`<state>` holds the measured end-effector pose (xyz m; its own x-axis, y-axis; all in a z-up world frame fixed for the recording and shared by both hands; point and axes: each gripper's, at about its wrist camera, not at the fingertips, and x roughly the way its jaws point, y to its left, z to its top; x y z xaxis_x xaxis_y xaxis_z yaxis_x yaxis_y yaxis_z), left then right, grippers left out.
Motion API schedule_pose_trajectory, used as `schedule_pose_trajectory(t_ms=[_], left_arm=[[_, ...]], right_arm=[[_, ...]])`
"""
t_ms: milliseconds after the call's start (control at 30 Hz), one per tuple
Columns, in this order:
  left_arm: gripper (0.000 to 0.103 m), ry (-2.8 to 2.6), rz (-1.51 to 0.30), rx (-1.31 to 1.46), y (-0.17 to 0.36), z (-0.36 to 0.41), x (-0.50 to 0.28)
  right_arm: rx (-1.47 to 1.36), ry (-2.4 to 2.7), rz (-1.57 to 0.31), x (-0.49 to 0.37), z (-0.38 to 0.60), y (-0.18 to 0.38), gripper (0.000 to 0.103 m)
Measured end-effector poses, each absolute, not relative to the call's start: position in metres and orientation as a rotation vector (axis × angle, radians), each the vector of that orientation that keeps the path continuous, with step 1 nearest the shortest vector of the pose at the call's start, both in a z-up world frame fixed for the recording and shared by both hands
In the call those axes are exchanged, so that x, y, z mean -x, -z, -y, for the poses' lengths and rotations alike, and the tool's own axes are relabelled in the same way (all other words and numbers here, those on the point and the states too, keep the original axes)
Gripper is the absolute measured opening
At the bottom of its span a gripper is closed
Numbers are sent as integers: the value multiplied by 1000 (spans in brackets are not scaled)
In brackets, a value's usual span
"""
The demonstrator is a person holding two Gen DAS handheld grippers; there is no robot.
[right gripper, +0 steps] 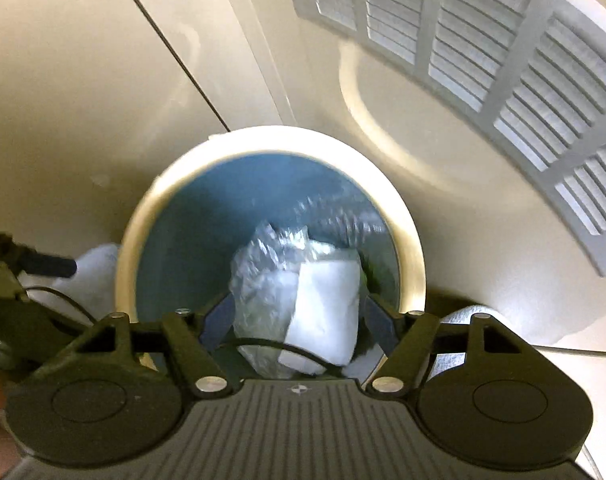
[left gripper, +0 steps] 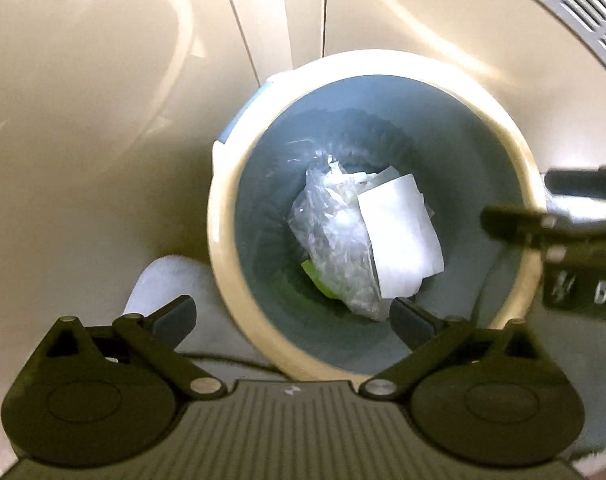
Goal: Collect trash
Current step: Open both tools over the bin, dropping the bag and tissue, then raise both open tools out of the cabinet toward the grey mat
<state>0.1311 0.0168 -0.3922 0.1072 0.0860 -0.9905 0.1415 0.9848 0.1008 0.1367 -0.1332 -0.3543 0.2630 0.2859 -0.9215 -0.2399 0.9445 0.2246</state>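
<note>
I am looking almost straight down into a round bin with a cream rim and a blue-grey inside, standing on a pale glossy floor. My left gripper hangs above the near edge of the bin, its jaws spread wide with nothing between them; one finger shows over the floor outside the rim, the other over the bin's inside. Down at the bottom of the bin lies the trash: a crumpled clear plastic bag with a white sheet of paper resting partly over it, and a bit of green peeking out beneath the plastic. From the right wrist view, my right gripper is also over the bin, jaws apart and empty, the plastic bag and the paper lying far below, framed between the two fingers. A thin dark cable crosses just in front of that camera. The right gripper's dark body enters the left view from the right edge, above the rim. Something white sits on the floor just beside the bin; I cannot tell what it is. A grey louvred panel runs along the wall behind the bin. Both views are a little blurred.
</note>
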Motion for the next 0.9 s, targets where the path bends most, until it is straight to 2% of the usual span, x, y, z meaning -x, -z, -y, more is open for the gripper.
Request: schedule_pose_trajectory(t_ms=[233,533,900], left_arm=[[103,14,-1373,-145,354,-29,-103],[103,-2,-1227,-174,305,-28,-63],[103,-75,-895,-317,231,-7,-30]], right_arm=[[-61,-366,-1111,-113,134,314,74],[5,-406,-848,-65,146,251,80],[-10,-442,-679,-20,168,191,90]])
